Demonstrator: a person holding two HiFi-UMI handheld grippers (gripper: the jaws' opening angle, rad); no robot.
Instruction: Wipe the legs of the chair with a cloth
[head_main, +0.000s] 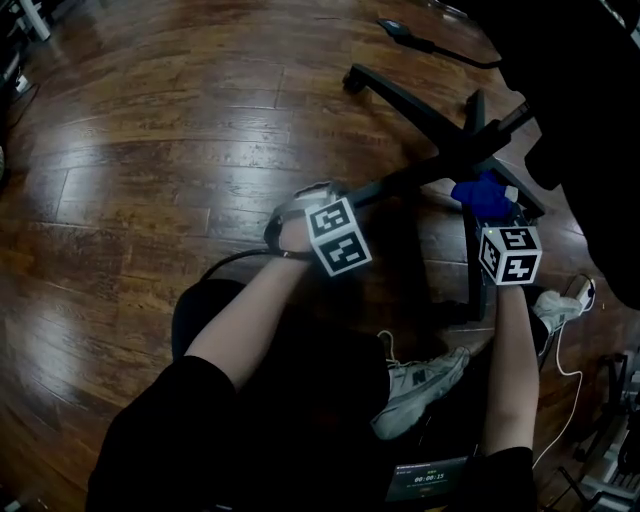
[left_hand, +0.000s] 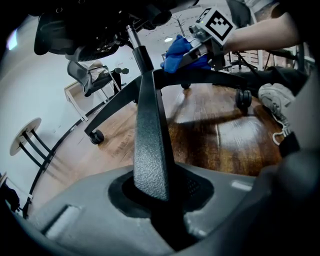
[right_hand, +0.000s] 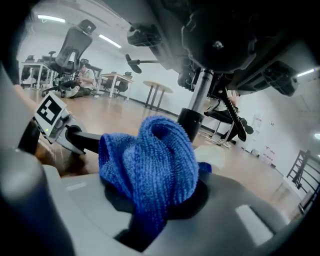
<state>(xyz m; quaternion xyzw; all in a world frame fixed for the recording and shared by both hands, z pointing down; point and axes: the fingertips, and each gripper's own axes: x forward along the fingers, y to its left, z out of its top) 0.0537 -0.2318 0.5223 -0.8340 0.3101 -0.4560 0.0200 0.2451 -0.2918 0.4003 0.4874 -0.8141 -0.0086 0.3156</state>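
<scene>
Left gripper (left_hand: 161, 196): jaws clamped on a black chair leg (left_hand: 150, 135), the textured bar pinched between the two pads.
Held leg: it runs from the jaws up to the chair's hub (head_main: 470, 150); in the head view it stretches leftward from the hub.
Right gripper (right_hand: 150, 202): jaws closed on a blue cloth (right_hand: 150, 160), which bulges out of them in a bunched wad.
Cloth position: close beside the hub, at the foot of the chair's column (right_hand: 200, 95). In the left gripper view it sits on or just above another leg; I cannot tell whether it touches.
Chair: its star base stands on the floor with the legs spread, and a caster (left_hand: 95, 136) shows at one leg's end.
Floor (head_main: 150, 150): dark glossy wooden planks.
Person: both forearms reach toward the base, and a white shoe (head_main: 420, 385) rests between them.
</scene>
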